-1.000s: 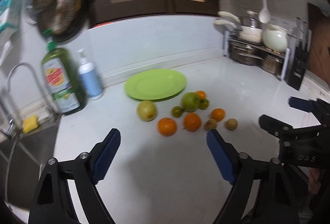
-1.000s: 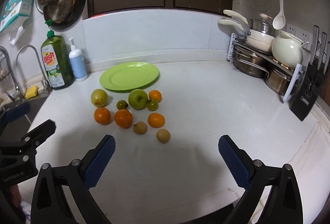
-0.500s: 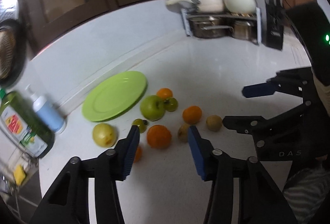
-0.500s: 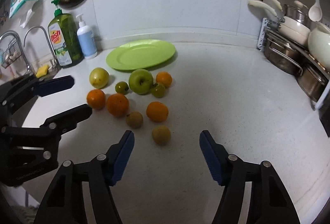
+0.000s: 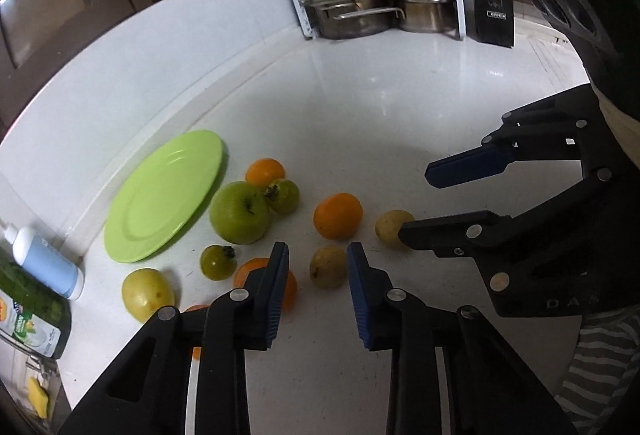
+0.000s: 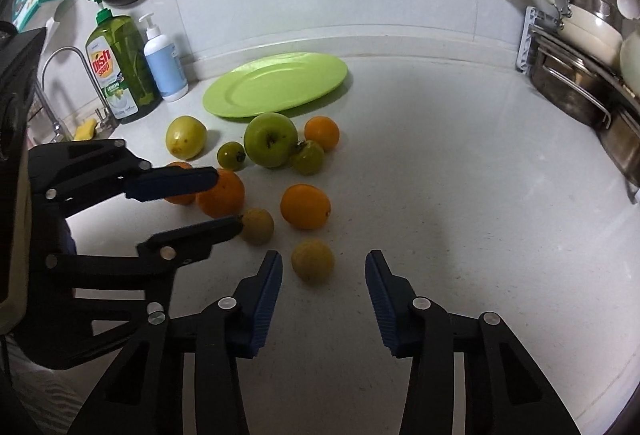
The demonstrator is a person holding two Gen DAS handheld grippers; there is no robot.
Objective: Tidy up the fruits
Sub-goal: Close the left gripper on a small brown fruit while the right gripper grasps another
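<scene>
Here, loose fruit on a white counter (image 6: 460,195), none yet on the green plate (image 6: 276,83) at the back near the wall. Nearest fruit: two small brownish-yellow ones. One (image 5: 328,267) sits just ahead of the left gripper (image 5: 318,267), in line with the gap between its tips. The other (image 6: 313,259) lies just beyond the right gripper (image 6: 324,275), slightly left of centre.

Further out: an orange (image 6: 306,205) between those two and the green apple (image 6: 271,139); two small green tomatoes (image 6: 231,155) flanking the apple; more oranges and a yellow-green fruit (image 6: 186,137) to the left. Beyond, a dish-soap bottle (image 6: 120,67) and a pump bottle (image 6: 165,61) by the sink.

Claws: both sets of jaws have just been closing. The left stands narrow, nearly clenched, but the pads do not press on the fruit, which sits past the tips. The right stands wider, pads clear of its fruit. Neither grasps anything.

Step in hand, as I judge it: the approach for a first pick, one small fruit per claw. Next move calls for each claw to spread wider than its fruit, come down around it, then close gently. Round fruit may roll off a glancing pad.
</scene>
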